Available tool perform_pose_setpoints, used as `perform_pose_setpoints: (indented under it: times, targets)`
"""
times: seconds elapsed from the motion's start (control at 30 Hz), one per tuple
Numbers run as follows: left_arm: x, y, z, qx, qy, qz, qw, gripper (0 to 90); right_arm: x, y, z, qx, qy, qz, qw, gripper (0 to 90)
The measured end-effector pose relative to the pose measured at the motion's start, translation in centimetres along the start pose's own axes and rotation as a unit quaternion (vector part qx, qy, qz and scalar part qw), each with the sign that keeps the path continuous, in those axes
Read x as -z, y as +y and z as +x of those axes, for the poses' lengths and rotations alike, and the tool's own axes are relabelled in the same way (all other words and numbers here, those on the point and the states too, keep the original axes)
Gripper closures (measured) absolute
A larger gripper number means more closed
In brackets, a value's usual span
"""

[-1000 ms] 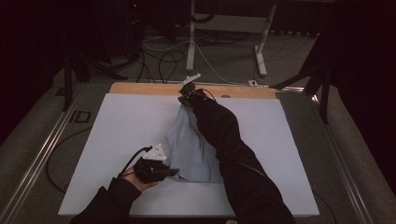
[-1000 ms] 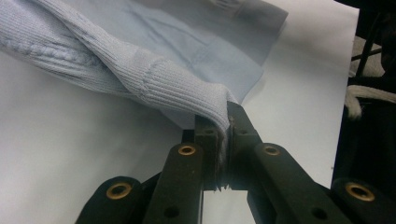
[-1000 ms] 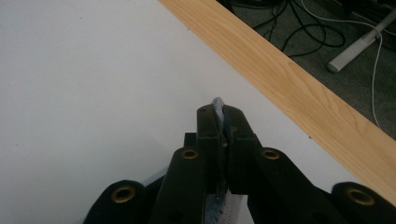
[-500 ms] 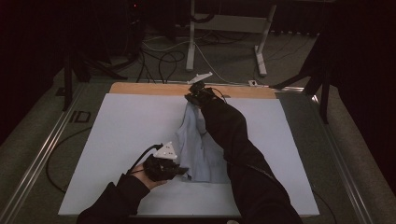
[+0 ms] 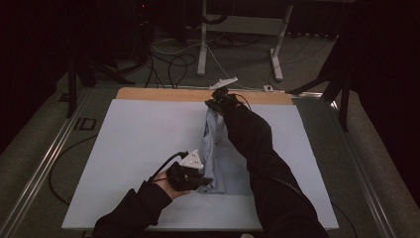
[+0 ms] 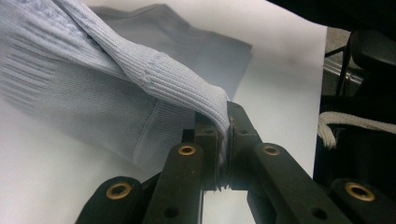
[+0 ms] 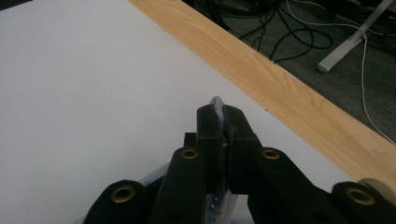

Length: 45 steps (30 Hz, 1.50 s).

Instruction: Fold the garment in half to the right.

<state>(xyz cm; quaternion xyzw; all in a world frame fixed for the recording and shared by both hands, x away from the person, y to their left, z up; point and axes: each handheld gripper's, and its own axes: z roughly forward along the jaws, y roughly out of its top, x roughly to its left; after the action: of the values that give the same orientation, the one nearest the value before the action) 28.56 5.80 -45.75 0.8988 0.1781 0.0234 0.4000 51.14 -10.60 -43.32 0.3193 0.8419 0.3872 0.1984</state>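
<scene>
Your left gripper (image 5: 200,179) carried its garment (image 5: 223,163) corner rightward; both grippers, right gripper (image 5: 214,105) included, stay clamped on cloth—tugging harder could slip it free.

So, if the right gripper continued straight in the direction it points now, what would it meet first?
Probably the wooden table edge: the right gripper, shut on the light blue garment, points over the bare white mat toward it. Depth is unclear.

Ribbed pale-blue knit cloth (image 6: 140,79) lies on a smooth matt white sheet (image 5: 138,139).
</scene>
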Motion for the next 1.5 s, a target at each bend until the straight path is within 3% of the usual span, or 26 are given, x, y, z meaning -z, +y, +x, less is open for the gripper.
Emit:
perform_pose_setpoints:
  times: [0.43, 0.67, 0.8, 0.83, 0.97, 1.23, 1.5]
  targets:
    - [-2.6, 2.0, -0.2, -0.015, -0.017, 0.017, 0.9996, 87.1, 1.2, -2.4, -2.4, -0.016, -0.012, 0.002, 0.9998, 87.0]
    - [-4.0, 2.5, -0.1, -0.012, -0.024, 0.018, 0.9995, 87.1, 1.3, -3.3, -3.2, -0.027, -0.012, 0.003, 0.9996, 86.9]
    - [-4.7, 2.7, -0.2, -0.011, -0.025, 0.020, 0.9994, 87.0, 1.2, -3.6, -3.4, -0.031, -0.012, 0.005, 0.9994, 86.9]
    - [-5.1, 2.7, -0.3, -0.020, -0.016, 0.022, 0.9994, 87.0, 1.1, -3.7, -3.5, -0.030, -0.012, 0.007, 0.9995, 86.9]
    - [-6.1, 2.8, -0.7, -0.023, -0.011, 0.031, 0.9992, 87.1, 0.6, -4.5, -3.9, -0.038, -0.008, 0.008, 0.9992, 86.9]
    - [-7.3, 2.9, -0.5, -0.010, -0.018, 0.036, 0.9991, 87.1, 0.0, -5.6, -4.4, -0.046, -0.005, 0.011, 0.9989, 86.8]
    - [-8.8, 3.4, -0.6, -0.014, -0.018, 0.050, 0.9985, 87.0, -0.5, -6.6, -5.0, -0.056, 0.003, 0.016, 0.9983, 86.5]
